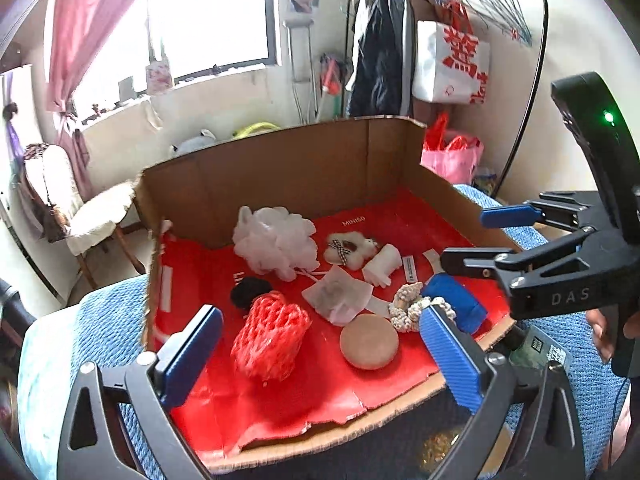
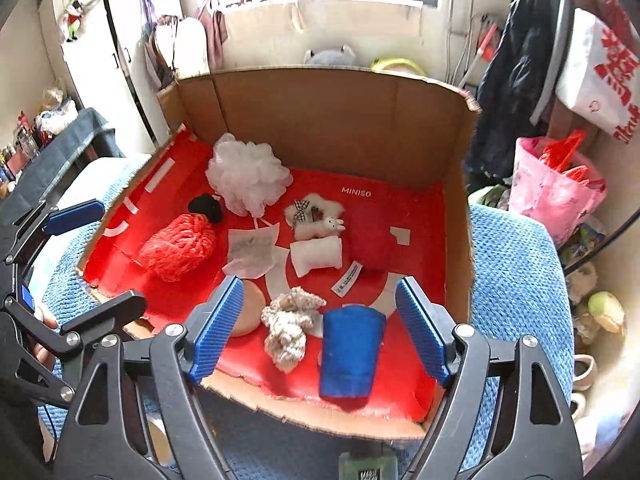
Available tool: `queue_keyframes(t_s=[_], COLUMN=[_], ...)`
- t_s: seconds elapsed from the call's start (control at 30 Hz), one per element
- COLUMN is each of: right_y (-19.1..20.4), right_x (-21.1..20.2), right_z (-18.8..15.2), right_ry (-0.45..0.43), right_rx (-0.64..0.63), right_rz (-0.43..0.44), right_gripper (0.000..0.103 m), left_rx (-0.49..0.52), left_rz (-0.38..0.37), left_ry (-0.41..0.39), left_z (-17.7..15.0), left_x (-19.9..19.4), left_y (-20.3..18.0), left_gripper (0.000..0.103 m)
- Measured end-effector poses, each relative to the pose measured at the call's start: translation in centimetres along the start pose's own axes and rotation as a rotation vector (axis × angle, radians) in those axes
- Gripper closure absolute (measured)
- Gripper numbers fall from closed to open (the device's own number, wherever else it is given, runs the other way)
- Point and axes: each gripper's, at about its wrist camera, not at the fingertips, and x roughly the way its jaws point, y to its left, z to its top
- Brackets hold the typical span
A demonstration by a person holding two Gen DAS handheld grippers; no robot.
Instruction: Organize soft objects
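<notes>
A cardboard box (image 1: pixel 280 160) lined with red paper holds several soft things: a white bath pouf (image 1: pixel 276 246), a red foam net (image 1: pixel 270 336), a black puff (image 1: pixel 250 290), a tan round sponge (image 1: pixel 369 342), a beige knitted scrunchie (image 1: pixel 412 308), a blue cloth roll (image 2: pixel 350 354), a small plush bunny (image 2: pixel 314 216), a white pillow-like piece (image 2: pixel 316 256) and a red pompom (image 2: pixel 372 250). My left gripper (image 1: pixel 320 356) is open above the box's front, over the net and sponge. My right gripper (image 2: pixel 320 328) is open above the scrunchie and blue roll.
The box rests on a blue knitted blanket (image 2: pixel 516 264). A clothes rack (image 1: pixel 440 40) with bags stands behind on the right, a chair (image 1: pixel 80 208) on the left. A pink bag (image 2: pixel 552 188) sits to the box's right.
</notes>
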Motion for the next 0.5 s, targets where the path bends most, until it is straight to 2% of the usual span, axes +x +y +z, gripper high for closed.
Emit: queue_keyframes(t_s=[0.1, 0.17, 0.23, 0.43, 0.5], right_y=[0.1, 0.3, 0.7, 1.7, 1.9], right_x=[-1.4, -2.1, -2.8, -3.4, -3.0], right_z=[-1.2, -2.0, -3.0, -5.9, -6.7], right_ry=[-0.046, -0.074, -0.111, -0.201, -0.232], right_rx=[0.021, 0.019, 0.011, -0.01, -0.019], right_rz=[0.005, -0.01, -0.02, -0.12, -0.152], right_gripper=[0.024, 0.017, 0.016, 0.014, 0.011], left_rx=[-0.014, -0.028, -0.038, -0.113, -0.146], left_rz=[0.028, 0.051, 0.071, 0.116, 0.127], left_ry=[-0.038, -0.064, -0.088, -0.119, -0.113], left_z=[-0.8, -1.5, -2.4, -4.8, -5.4], left_x=[-1.7, -2.7, -3.6, -4.5, -4.1], left_y=[-0.4, -0.7, -0.9, -0.6, -0.3], left_gripper=[0.0, 0.0, 0.0, 0.0, 0.0])
